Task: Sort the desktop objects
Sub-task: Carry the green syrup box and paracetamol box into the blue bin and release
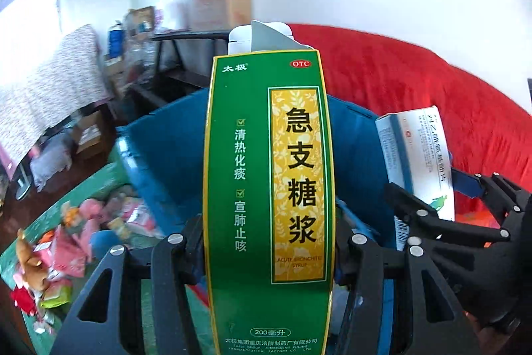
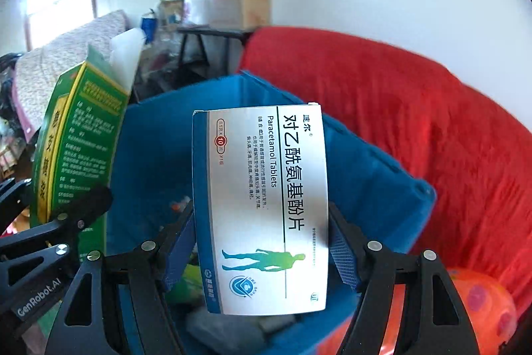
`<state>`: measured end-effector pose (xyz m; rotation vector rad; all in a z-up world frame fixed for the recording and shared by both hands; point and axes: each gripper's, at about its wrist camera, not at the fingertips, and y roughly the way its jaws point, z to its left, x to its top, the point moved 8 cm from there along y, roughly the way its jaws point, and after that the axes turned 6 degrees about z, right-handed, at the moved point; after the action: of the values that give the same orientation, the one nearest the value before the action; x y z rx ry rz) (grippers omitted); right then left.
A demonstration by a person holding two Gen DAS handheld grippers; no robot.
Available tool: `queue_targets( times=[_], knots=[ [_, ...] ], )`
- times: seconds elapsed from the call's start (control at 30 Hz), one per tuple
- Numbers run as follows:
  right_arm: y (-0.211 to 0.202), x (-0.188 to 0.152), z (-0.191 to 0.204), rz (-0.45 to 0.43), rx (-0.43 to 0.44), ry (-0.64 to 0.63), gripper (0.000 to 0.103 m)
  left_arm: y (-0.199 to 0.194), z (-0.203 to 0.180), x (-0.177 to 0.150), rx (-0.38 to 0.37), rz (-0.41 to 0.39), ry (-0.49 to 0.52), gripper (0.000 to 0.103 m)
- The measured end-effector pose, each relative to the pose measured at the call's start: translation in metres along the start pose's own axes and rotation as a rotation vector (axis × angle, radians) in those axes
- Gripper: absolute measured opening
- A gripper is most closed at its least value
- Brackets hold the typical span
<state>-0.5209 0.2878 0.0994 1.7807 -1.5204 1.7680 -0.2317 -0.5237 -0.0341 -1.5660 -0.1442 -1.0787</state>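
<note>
Evidently the syrup box (image 1: 269,188) is a tall green carton with its top flap open and a white bottle cap showing above the rim, so I judge it fairly heavy for its size, with thin card walls that will dent under a hard squeeze and a glossy face that may be slippery. Holding it low across the narrow sides, as now, is looking sound. It is standing upright between the fingers of the left gripper (image 1: 269,255), whose pads are clamping on its two side edges.

Alongside it, the tablet box (image 2: 262,205) is a flat silver and blue carton, probably light and easily crushed, best held across its long edges. The right gripper (image 2: 262,248) is pinching it there, jaws closed on both edges, the box sticking up and forward.

Both boxes are hanging in the air over the blue bin (image 2: 382,182), tablet box right of the syrup box, neither touching it. A red blanket (image 2: 415,108) is lying behind the bin.
</note>
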Motion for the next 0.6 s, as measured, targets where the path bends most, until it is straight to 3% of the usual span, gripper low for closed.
queue_targets(
  times=[0.17, 0.47, 0.53, 0.6],
  knots=[
    [0.024, -0.009, -0.026, 0.050, -0.023, 0.027, 0.072, 0.025, -0.027, -0.008, -0.037, 0.043, 0.026, 0.053],
    [0.057, -0.016, -0.026, 0.078, -0.013, 0.021, 0.072, 0.036, -0.034, -0.015, -0.042, 0.057, 0.040, 0.054],
    [0.065, -0.019, -0.023, 0.082, -0.006, 0.016, 0.072, 0.035, -0.034, -0.016, -0.034, 0.062, 0.037, 0.056],
    [0.068, -0.020, -0.023, 0.083, 0.000, 0.017, 0.073, 0.032, -0.031, -0.016, -0.024, 0.050, 0.036, 0.069]
  ],
)
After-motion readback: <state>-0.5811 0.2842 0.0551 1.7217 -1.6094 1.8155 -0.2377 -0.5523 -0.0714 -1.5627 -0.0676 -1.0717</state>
